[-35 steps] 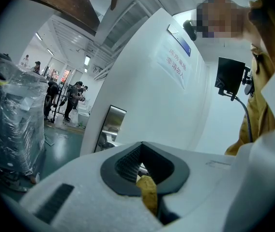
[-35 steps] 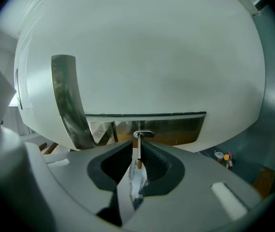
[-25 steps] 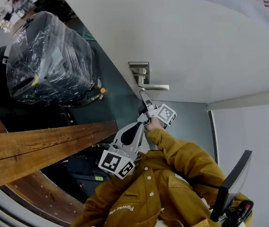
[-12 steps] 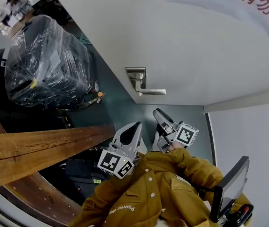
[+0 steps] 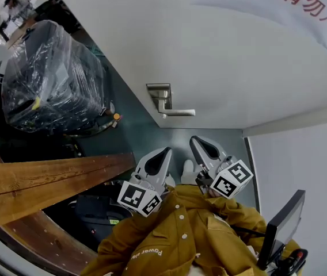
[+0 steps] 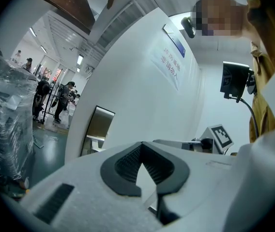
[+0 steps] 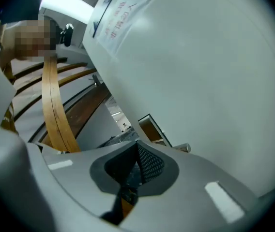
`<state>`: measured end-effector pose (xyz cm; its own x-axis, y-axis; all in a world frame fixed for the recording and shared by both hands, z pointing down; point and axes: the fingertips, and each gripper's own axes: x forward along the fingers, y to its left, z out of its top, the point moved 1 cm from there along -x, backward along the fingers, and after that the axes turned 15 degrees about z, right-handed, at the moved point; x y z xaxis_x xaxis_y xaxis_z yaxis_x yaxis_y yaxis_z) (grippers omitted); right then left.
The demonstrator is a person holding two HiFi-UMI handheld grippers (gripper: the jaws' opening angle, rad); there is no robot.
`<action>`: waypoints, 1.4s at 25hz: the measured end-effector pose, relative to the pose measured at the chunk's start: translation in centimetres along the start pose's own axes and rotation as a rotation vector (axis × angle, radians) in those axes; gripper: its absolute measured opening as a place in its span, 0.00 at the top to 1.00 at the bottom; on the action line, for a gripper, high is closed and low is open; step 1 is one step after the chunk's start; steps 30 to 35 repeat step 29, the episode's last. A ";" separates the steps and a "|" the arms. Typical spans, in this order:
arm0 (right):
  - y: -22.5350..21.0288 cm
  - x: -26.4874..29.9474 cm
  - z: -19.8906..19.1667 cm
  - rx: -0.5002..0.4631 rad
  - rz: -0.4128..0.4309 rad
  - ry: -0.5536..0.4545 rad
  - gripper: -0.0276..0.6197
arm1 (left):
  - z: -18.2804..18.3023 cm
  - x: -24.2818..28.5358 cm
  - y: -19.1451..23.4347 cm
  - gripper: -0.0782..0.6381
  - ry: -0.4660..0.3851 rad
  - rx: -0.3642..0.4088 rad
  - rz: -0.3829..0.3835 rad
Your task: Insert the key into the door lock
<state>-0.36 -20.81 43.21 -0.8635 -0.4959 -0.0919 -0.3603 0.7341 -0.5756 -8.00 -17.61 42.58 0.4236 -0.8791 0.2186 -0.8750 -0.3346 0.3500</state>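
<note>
The white door carries a metal lock plate (image 5: pixel 159 91) with a lever handle (image 5: pixel 175 112). Both grippers hover close to my chest, short of the door. My left gripper (image 5: pixel 162 152) points toward the handle and looks shut, with nothing I can make out in it (image 6: pixel 145 170). My right gripper (image 5: pixel 197 140) sits beside it, below the lever and apart from it. Its jaws are closing to a shut stand with nothing visible between them (image 7: pixel 135 166). The plate (image 7: pixel 154 129) and lever tip (image 7: pixel 183 148) show ahead of it. No key is visible in any view.
A plastic-wrapped suitcase (image 5: pixel 51 76) stands on the green floor left of the door. A wooden beam (image 5: pixel 48 180) crosses at the left. A sign with red characters (image 5: pixel 290 2) hangs on the door. A dark monitor (image 5: pixel 281 229) is at the lower right. People stand far off.
My right gripper has pulled back from the lever handle toward my body, rolled over, and its jaws have come together. The left gripper has hardly moved.
</note>
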 end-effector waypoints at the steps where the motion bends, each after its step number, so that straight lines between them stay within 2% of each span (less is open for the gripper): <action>1: 0.1 0.0 0.1 -0.056 -0.017 0.028 0.95 | 0.0 0.0 -0.1 0.89 0.000 0.001 -0.001; 4: -0.2 0.0 -0.2 -0.180 -0.077 0.099 0.95 | -0.2 0.0 0.0 0.89 0.002 0.008 0.004; 10: 0.0 0.6 0.2 -0.243 -0.095 0.122 0.95 | -0.4 0.1 -0.1 0.89 0.005 0.023 0.000; 35: 0.1 1.3 0.6 -0.239 -0.064 0.137 0.95 | 0.2 0.5 0.1 0.89 -0.002 0.025 -0.001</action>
